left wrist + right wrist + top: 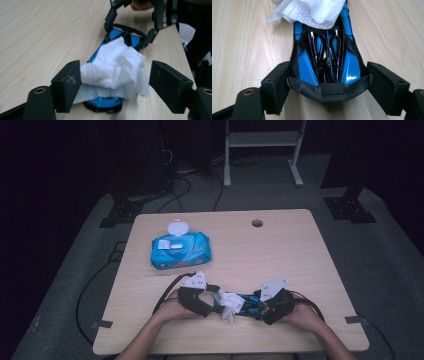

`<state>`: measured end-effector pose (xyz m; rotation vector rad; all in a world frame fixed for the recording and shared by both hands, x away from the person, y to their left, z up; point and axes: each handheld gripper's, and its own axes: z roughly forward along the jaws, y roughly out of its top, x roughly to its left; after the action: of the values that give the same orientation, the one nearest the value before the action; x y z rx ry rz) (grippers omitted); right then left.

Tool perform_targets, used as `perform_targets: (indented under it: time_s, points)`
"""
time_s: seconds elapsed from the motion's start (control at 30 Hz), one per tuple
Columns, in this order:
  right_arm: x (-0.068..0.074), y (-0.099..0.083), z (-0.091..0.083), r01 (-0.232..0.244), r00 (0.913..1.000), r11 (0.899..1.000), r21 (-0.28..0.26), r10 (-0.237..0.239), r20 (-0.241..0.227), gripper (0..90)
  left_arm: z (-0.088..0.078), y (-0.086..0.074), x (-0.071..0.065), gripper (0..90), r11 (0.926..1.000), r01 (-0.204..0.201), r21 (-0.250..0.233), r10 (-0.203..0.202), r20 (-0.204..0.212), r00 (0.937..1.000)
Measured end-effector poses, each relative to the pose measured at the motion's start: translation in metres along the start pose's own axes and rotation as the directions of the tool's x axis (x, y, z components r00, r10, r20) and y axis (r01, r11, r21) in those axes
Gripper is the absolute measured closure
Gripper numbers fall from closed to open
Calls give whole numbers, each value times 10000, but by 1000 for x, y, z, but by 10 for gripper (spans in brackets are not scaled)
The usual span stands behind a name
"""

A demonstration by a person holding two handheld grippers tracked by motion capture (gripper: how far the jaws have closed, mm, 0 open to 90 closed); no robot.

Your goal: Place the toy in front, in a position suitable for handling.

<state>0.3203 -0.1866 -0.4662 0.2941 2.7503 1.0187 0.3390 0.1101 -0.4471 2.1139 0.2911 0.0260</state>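
White wipe lies crumpled over one end of a blue toy car, which sits near the front table edge with its long axis running between the two hands. The left gripper faces the wiped end, jaws spread either side of the wipe, not pinching. The right gripper brackets the car's opposite end, pads against its flanks.

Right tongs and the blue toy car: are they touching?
Touching. In the right gripper view, both jaws of the right tongs press against the black rear spoiler of the blue toy car, one at each end, with no gap.
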Motion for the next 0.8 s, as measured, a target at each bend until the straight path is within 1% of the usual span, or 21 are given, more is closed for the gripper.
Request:
perform_targets:
  time_s: [0.07,0.1,0.17,0.2,0.23,0.27,0.3,0.37,0.47,0.53,0.57,0.63,0.7,0.77,0.8]
  points:
    - [-1,0,0,-26,10000,10000,-29,26,-36,221,9,1,2,263,9998,-106,183,109,-169,9998]
    - [-1,0,0,-11,10000,10000,-38,11,-48,221,12,1,3,288,9996,-113,243,116,-151,9998]
    - [-1,-1,0,-24,10000,10000,-55,24,-55,221,17,2,4,340,9998,-50,208,53,-166,9998]
    - [-1,-1,0,-33,10000,10000,-73,33,-60,221,19,2,4,404,9997,-99,212,104,-267,9996]
    - [-1,-1,0,-20,10000,10000,-80,19,-64,221,21,2,4,466,9996,-65,265,78,-465,9989]
    - [-1,-1,0,-31,10000,10000,-83,31,-72,222,22,2,4,515,9994,-51,354,71,-578,9983]
    - [-1,-1,0,-42,10000,10000,-85,42,-79,221,22,1,4,556,9994,-18,348,38,-552,9985]
    - [-1,-1,0,-67,9999,9999,-113,66,-91,221,21,-1,2,623,9992,-79,381,102,-606,9981]
    - [-2,-2,1,-43,9999,9999,-153,42,-108,221,15,-3,-1,725,9970,-334,692,381,-674,9970]
    - [-2,-2,1,-33,10000,9999,-147,31,-84,221,10,-6,-1,749,9952,-407,886,469,-686,9965]
    - [-1,-2,1,-33,10000,9999,-127,32,-52,221,7,-8,0,755,9948,-382,946,442,-619,9971]
    - [-1,-1,0,-30,10000,9999,-117,30,-42,221,1,-12,2,755,9930,-412,1107,486,-653,9967]
    - [-2,-2,1,-9,10000,9999,-119,8,-50,221,-1,-14,4,752,9940,-378,1022,440,-595,9973]
    - [-2,-2,1,-31,10000,9999,-121,30,-57,220,2,-13,3,745,9951,-390,913,442,-549,9975]
    - [-2,-2,1,-35,10000,9999,-132,34,-64,220,5,-12,3,741,9964,-397,745,432,-460,9980]
